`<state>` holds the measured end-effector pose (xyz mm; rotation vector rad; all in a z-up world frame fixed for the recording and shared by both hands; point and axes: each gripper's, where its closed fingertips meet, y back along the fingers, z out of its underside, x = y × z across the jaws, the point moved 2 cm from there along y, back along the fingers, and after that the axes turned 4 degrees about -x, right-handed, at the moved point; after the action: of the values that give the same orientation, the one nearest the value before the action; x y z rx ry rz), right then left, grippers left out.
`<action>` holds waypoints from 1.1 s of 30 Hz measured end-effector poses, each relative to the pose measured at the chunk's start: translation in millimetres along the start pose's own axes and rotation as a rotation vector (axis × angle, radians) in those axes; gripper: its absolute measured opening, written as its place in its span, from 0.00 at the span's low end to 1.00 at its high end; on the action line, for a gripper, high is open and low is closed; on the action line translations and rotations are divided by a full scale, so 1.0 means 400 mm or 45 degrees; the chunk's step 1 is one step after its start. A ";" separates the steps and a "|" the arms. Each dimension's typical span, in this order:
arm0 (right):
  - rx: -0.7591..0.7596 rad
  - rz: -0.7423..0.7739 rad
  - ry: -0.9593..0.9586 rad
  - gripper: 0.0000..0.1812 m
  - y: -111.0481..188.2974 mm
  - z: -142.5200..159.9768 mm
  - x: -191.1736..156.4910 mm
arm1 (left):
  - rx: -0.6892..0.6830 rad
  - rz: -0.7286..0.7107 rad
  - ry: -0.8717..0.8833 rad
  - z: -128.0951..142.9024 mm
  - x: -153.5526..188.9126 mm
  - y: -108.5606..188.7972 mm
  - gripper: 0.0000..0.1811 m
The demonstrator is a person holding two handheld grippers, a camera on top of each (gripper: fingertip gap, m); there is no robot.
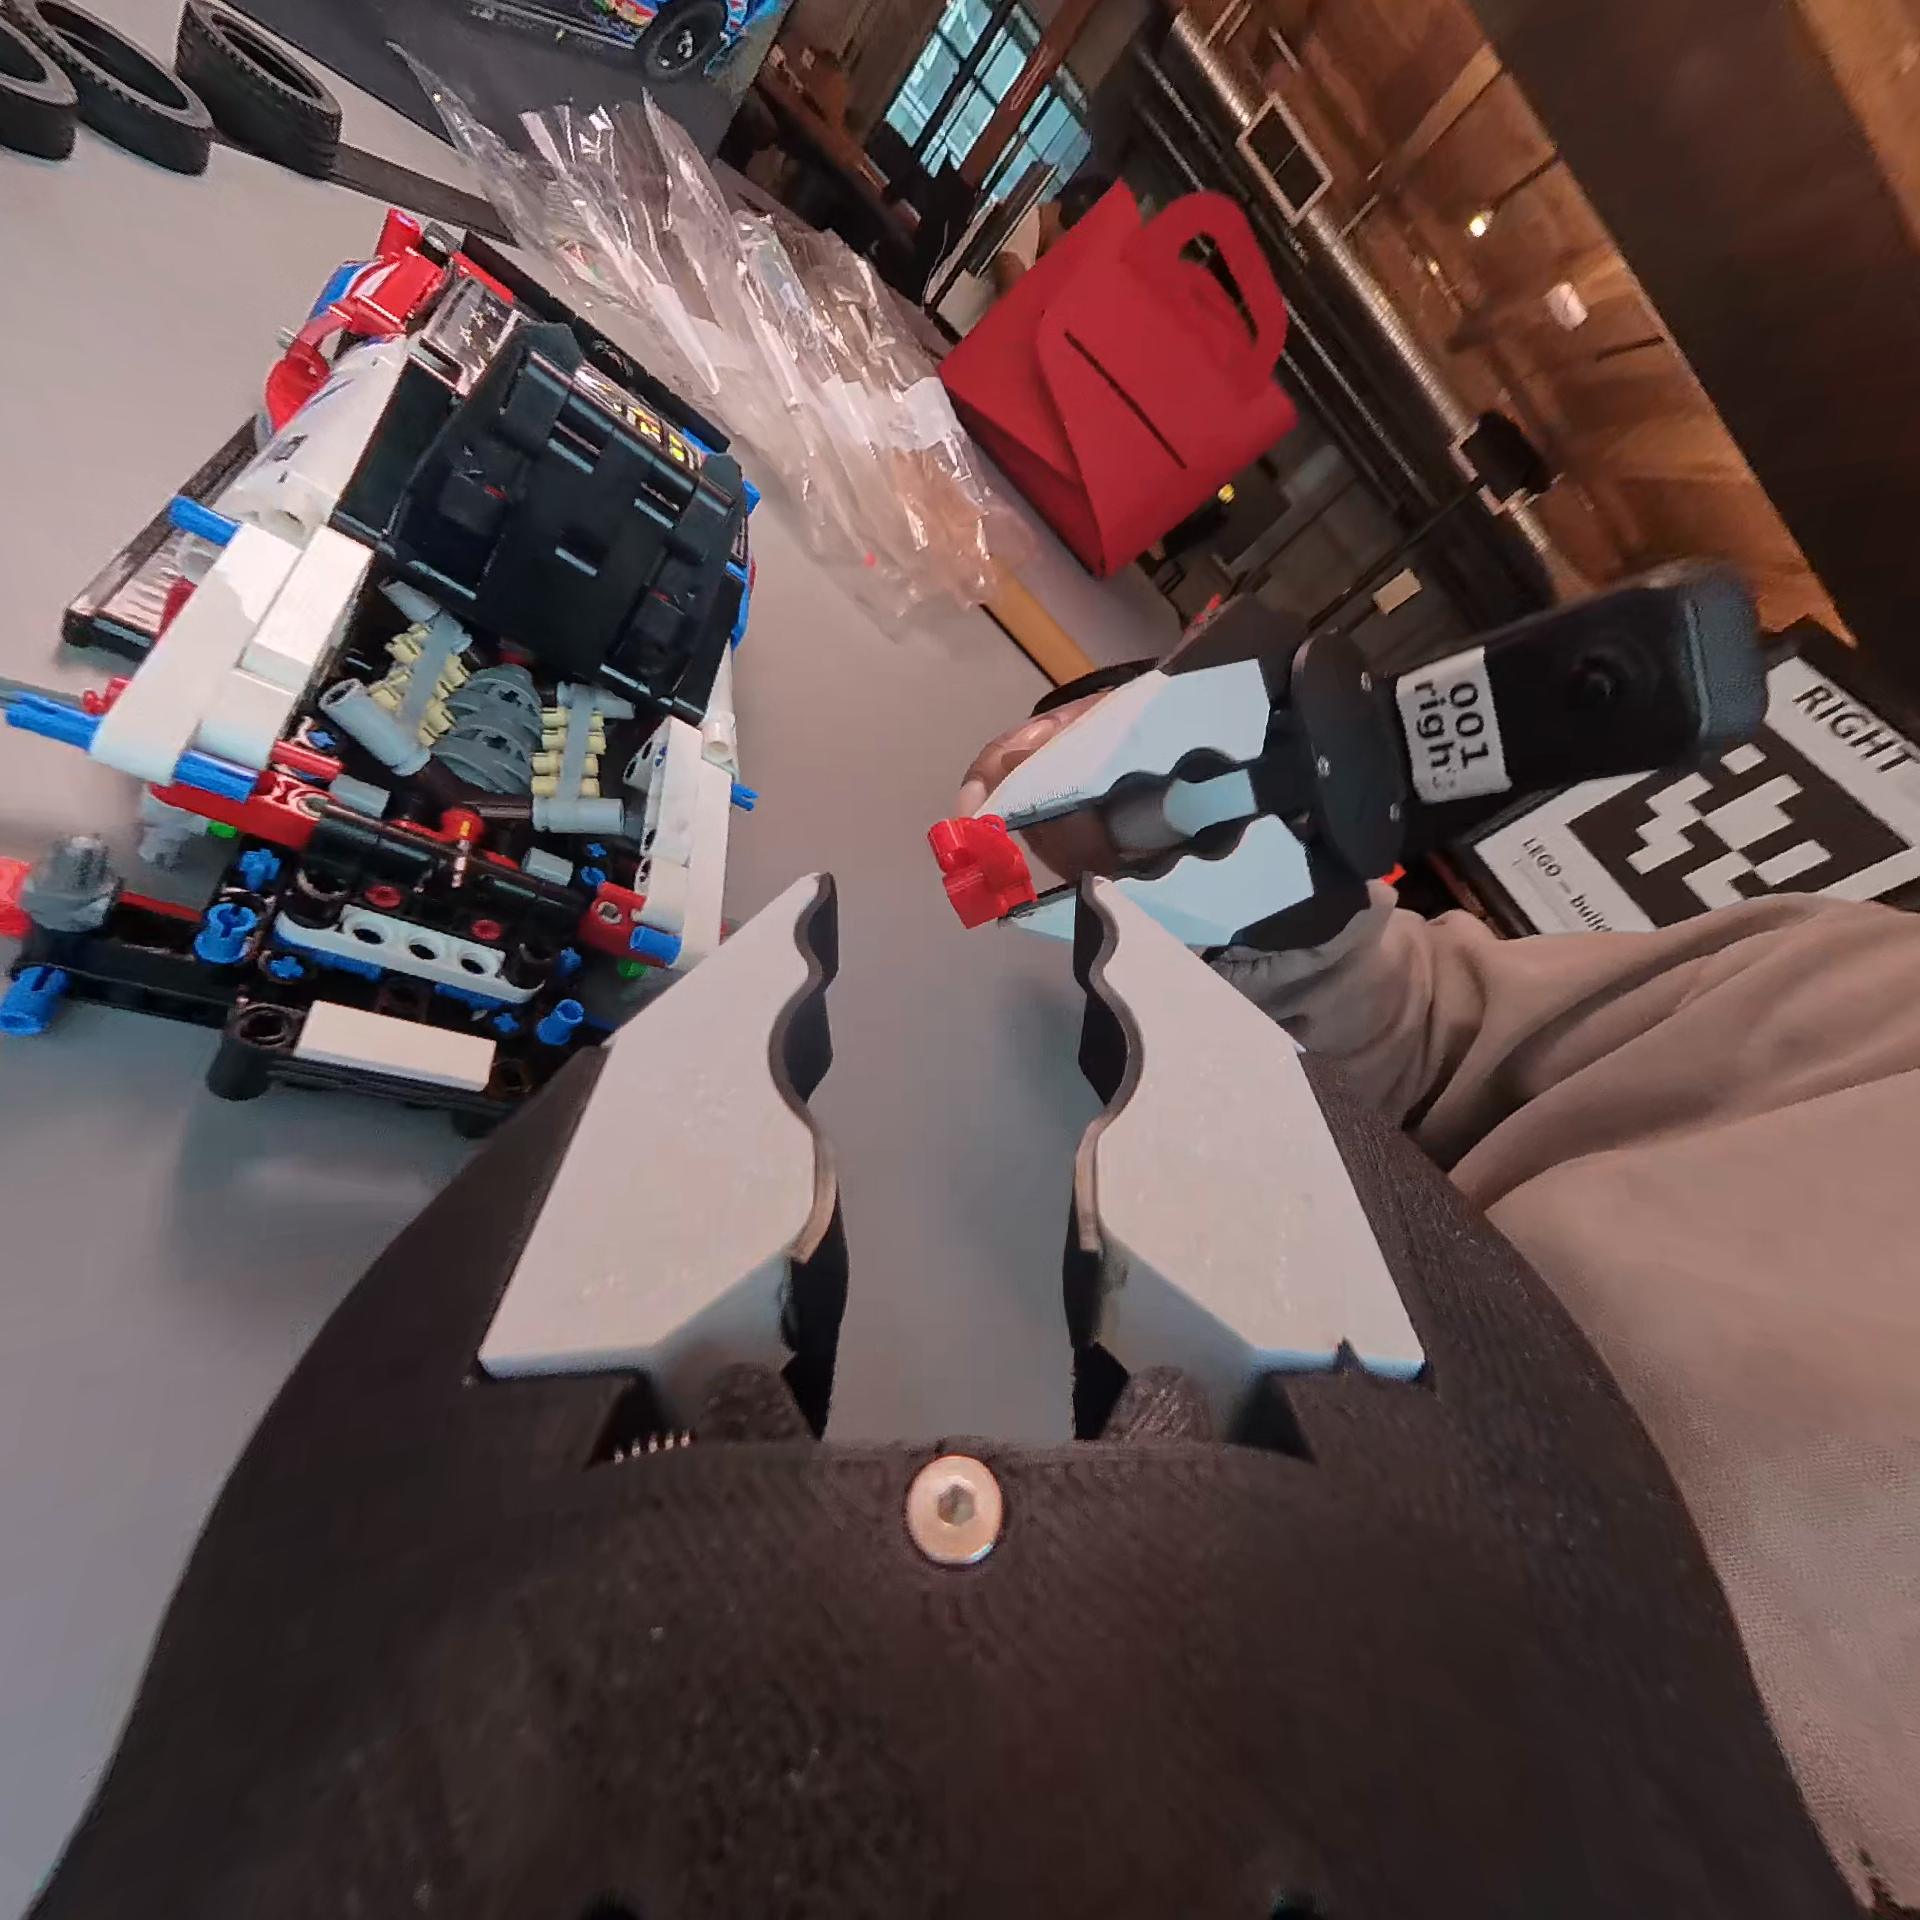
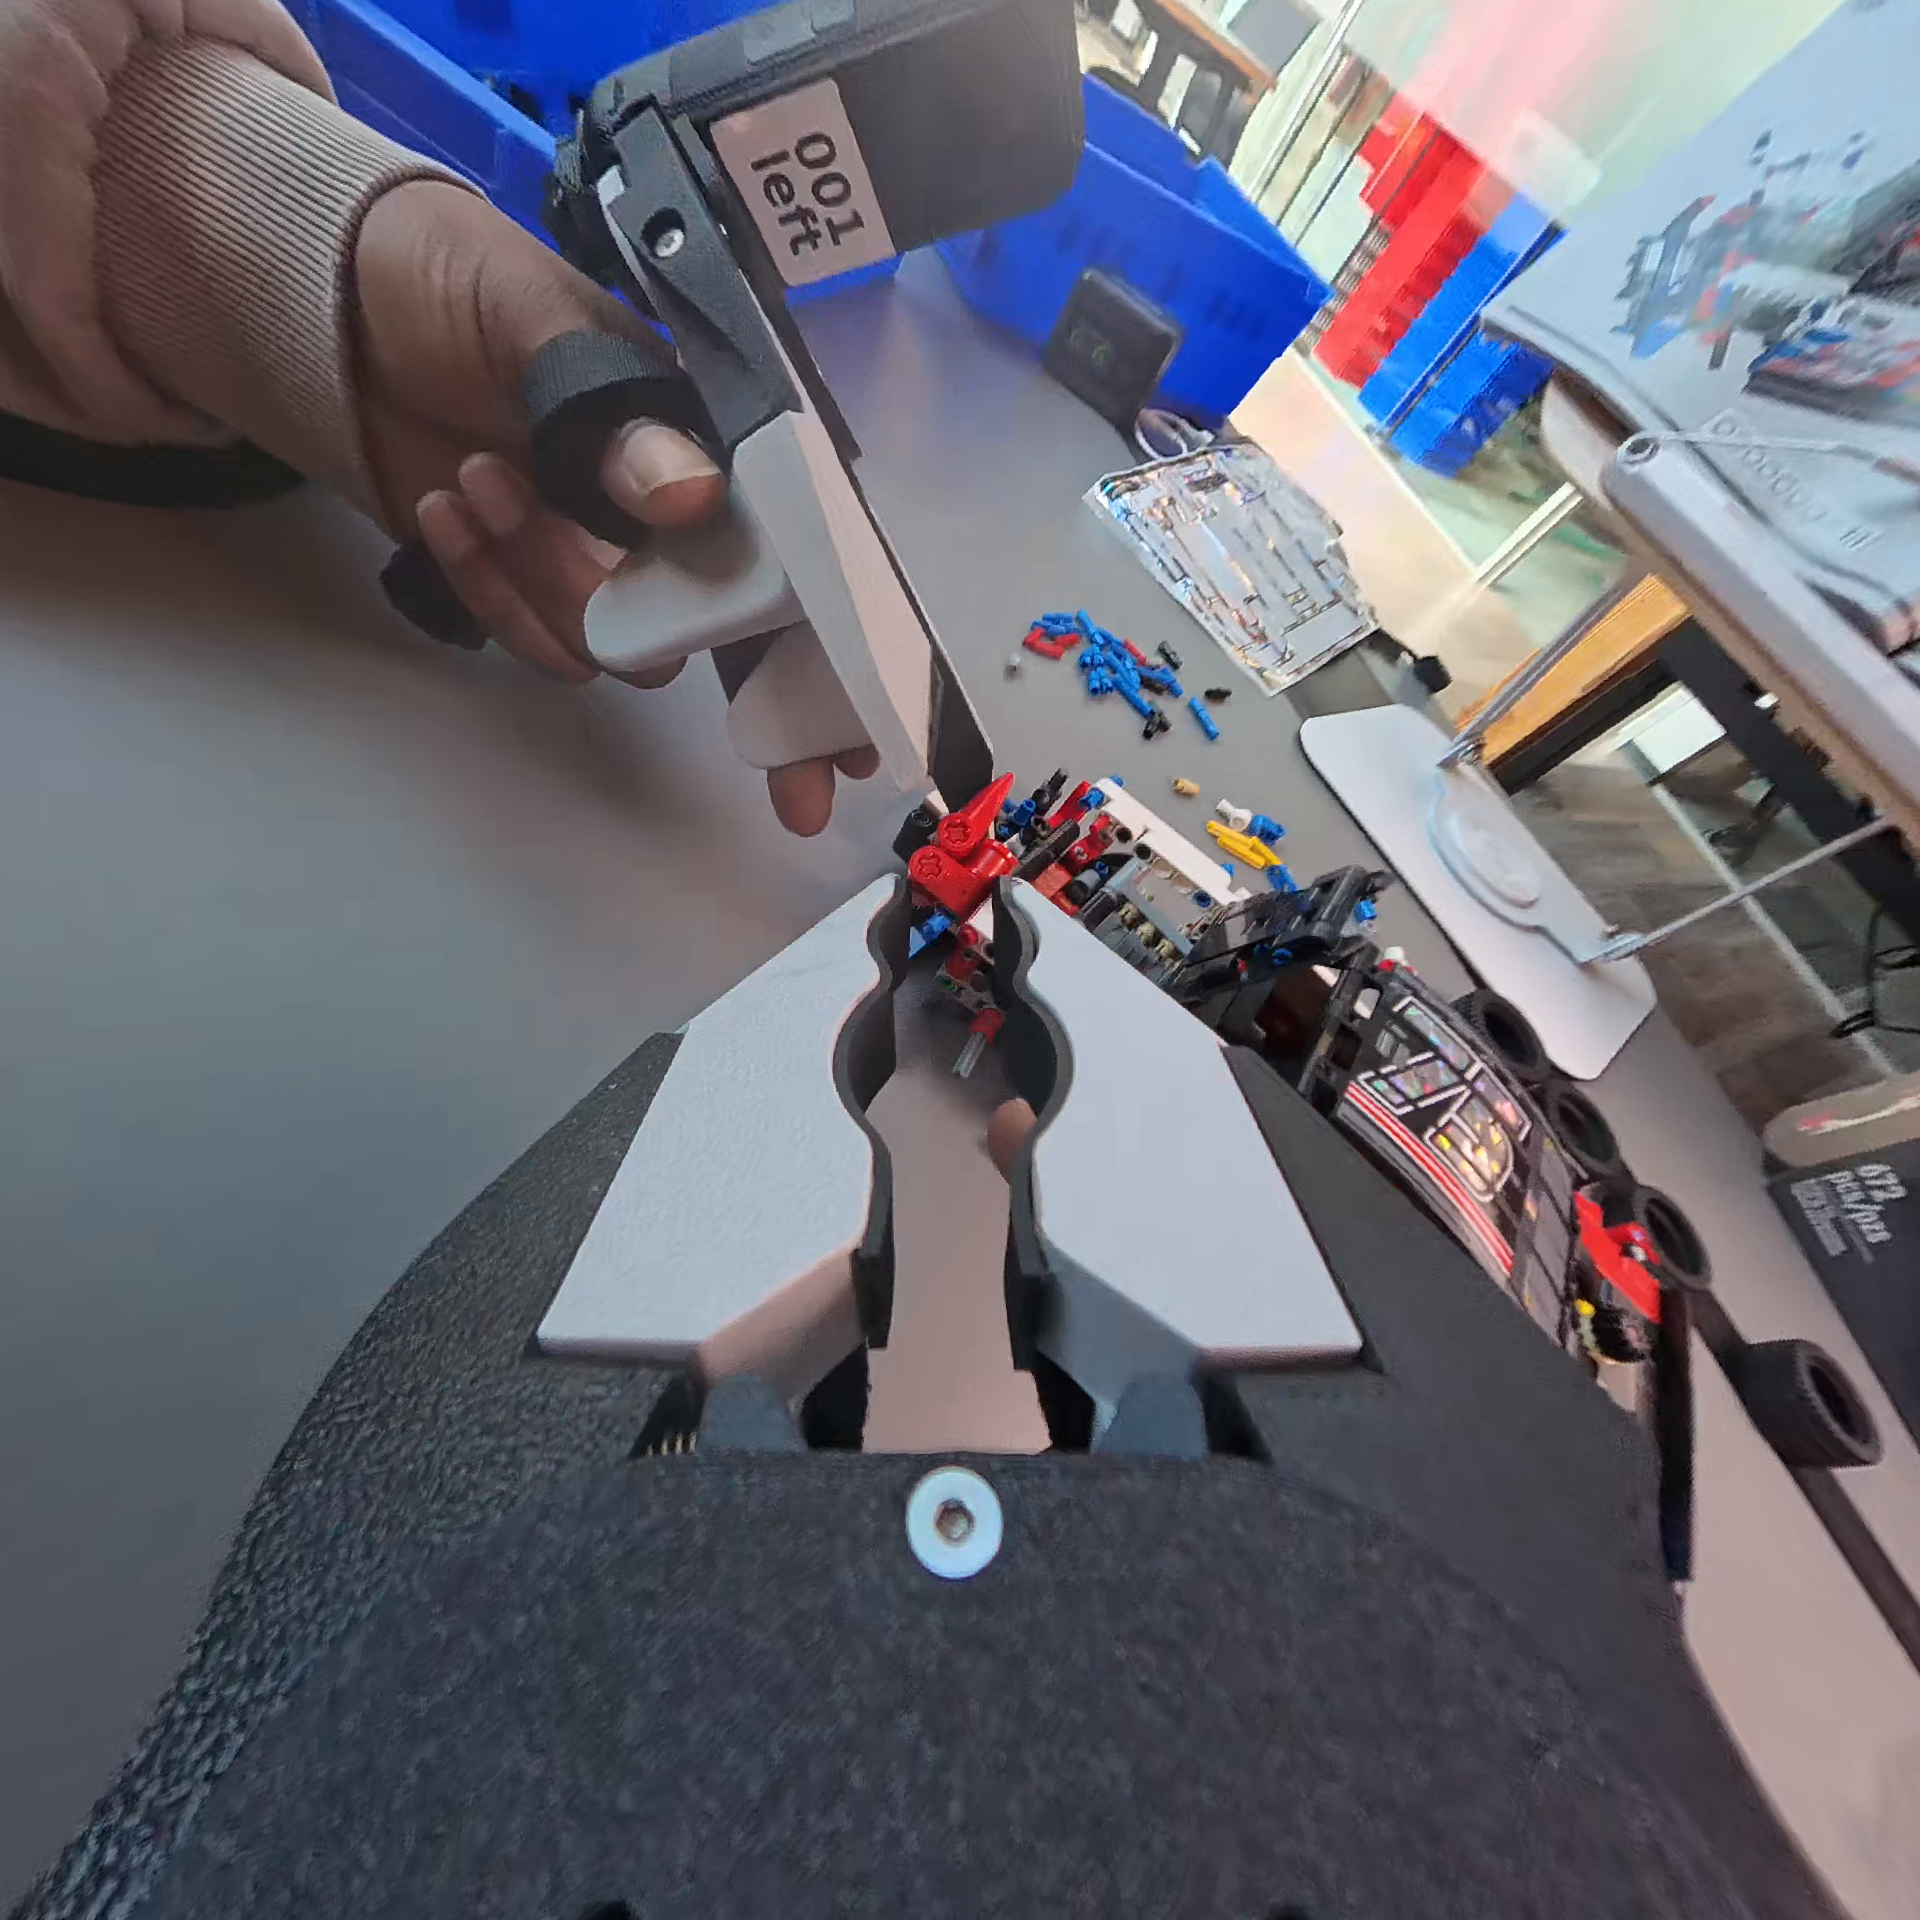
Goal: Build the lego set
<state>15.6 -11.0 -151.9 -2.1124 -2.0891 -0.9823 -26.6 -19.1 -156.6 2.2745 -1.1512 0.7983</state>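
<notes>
in the left wrist view, the left gripper (image 1: 956,904) stands released and empty above the grey tabletop (image 1: 883,665), while the right gripper (image 1: 1013,868) grasps a small red plastic connector piece (image 1: 977,868) beside the half-built red, white and black lego car (image 1: 416,707). in the right wrist view, the connector sits pinched at the tips. the step appears to be carrying this piece; next it likely needs aligning with a socket on the car.

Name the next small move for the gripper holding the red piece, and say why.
Probably carry the red connector left toward the car model. The right gripper pinches it at its tips, clear of the table, while the left gripper is open and empty.
</notes>
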 end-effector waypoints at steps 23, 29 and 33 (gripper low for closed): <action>0.428 -0.267 -0.119 0.18 0.085 -0.101 -0.035 | 0.083 0.720 0.048 -0.027 0.166 0.051 0.08; 0.500 -0.257 -0.063 0.18 0.094 -0.147 -0.066 | 0.016 0.834 0.062 0.002 0.200 0.035 0.08; 0.470 -0.169 0.029 0.11 0.092 -0.149 -0.068 | 0.033 0.842 0.128 -0.003 0.193 0.030 0.08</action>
<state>26.4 -65.0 -100.7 -1.7958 -2.2157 -0.5662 0.2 -67.9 -101.8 1.8381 -1.8807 1.1473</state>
